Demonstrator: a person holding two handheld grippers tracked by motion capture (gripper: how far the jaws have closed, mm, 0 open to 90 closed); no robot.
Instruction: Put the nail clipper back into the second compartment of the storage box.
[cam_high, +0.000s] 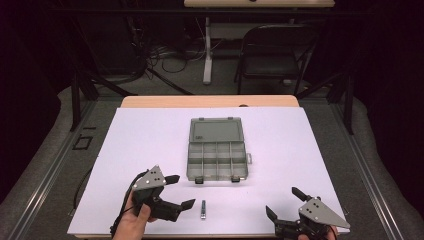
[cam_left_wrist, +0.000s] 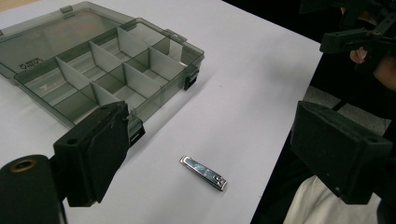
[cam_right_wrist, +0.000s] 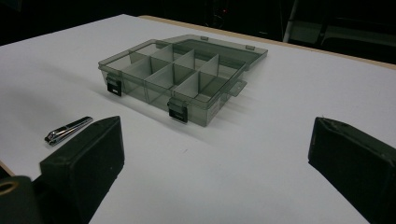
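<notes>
A silver nail clipper (cam_high: 203, 209) lies flat on the white table cover near the front edge. An open grey plastic organizer box (cam_high: 218, 155) with several empty compartments sits mid-table, its lid laid back. My left gripper (cam_high: 181, 191) hovers just left of the clipper, open, nothing between its jaws. In the left gripper view the nail clipper (cam_left_wrist: 203, 172) lies ahead between the jaws, beyond the box (cam_left_wrist: 102, 70). My right gripper (cam_high: 284, 201) rests open at the front right. The right gripper view has the box (cam_right_wrist: 182, 77) ahead and the clipper (cam_right_wrist: 68, 130) at the left.
The white cover (cam_high: 150, 145) ends at the table's front edge close to both hands. A black folding chair (cam_high: 277, 52) and a table leg (cam_high: 207, 50) stand beyond the far edge. Bare white surface lies left and right of the box.
</notes>
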